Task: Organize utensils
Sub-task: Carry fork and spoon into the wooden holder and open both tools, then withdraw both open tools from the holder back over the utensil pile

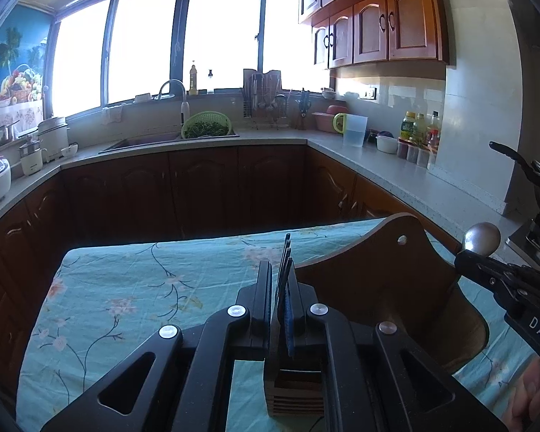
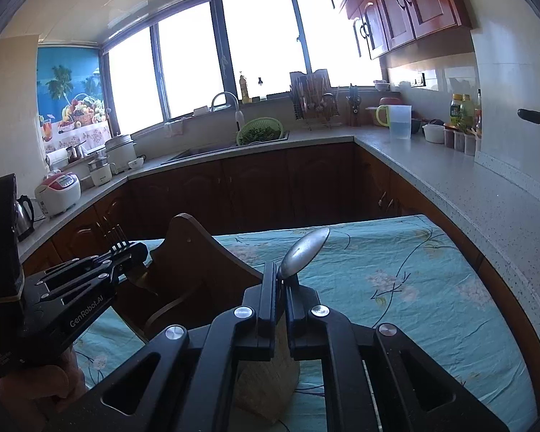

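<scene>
While the left tongs [image 1: 274, 298] pinch a fork [image 1: 285, 252] and the right tongs [image 2: 281, 289] pinch a spoon [image 2: 306, 250], both nearly closed above the wooden holder [image 1: 406, 280] on the worktop [image 1: 126, 288], lower each handle straight into its slot before releasing.

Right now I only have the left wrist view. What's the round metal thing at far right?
Observer: A spoon, bowl up, its handle between the right gripper fingers.
Operator: How does my fork sit from over there?
Observer: The fork sticks out of the left gripper, tines up, beside the wooden holder.
Operator: Anything off my left edge?
Observer: A kettle on the counter.
</scene>
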`<state>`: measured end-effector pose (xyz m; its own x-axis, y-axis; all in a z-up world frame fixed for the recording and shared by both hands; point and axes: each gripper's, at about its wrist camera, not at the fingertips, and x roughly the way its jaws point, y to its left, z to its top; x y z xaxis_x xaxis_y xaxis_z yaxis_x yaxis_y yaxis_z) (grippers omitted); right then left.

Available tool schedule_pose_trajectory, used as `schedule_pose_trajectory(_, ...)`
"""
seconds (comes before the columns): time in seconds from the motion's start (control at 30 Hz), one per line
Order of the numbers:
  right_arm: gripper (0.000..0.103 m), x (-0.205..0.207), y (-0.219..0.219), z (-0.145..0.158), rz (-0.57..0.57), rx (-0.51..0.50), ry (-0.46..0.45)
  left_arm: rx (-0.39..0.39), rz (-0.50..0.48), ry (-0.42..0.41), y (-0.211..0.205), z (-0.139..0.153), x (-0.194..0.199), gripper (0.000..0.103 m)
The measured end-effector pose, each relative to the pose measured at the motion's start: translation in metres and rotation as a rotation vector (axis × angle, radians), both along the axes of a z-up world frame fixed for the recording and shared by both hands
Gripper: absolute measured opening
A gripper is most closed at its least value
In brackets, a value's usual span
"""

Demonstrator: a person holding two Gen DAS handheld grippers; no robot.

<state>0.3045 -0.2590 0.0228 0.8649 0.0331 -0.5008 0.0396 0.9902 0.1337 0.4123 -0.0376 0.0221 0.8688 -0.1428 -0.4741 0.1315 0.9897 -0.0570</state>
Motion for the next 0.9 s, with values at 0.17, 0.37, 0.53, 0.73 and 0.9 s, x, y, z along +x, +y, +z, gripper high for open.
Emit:
schedule_pose_trajectory(0.17,0.007,-0.001,-0.002,0.001,0.002,0.01,0.003,-0.02,0.01,0.011,0.001,0.002,0.002,0.01)
schedule_pose_trajectory(0.37,0.01,-0.004,-0.005,0.002,-0.013,0.026,0.005,-0.053,0.023,-0.005,0.002,0.007,-0.01,0.038)
schedule_pose_trajectory(0.53,0.036,-0.014,-0.015,0.008,-0.041,0.064,-0.007,-0.058,0.058,-0.031,0.01,0.011,-0.025,0.061)
schedule_pose_trajectory(0.73,0.066,-0.036,-0.029,0.009,-0.071,0.138,-0.011,-0.08,0.115,-0.015,0.029,0.008,-0.056,0.077)
schedule_pose_trajectory(0.9,0.09,-0.065,-0.032,0.009,-0.064,0.19,-0.028,-0.098,0.139,0.015,0.04,0.006,-0.09,0.081)
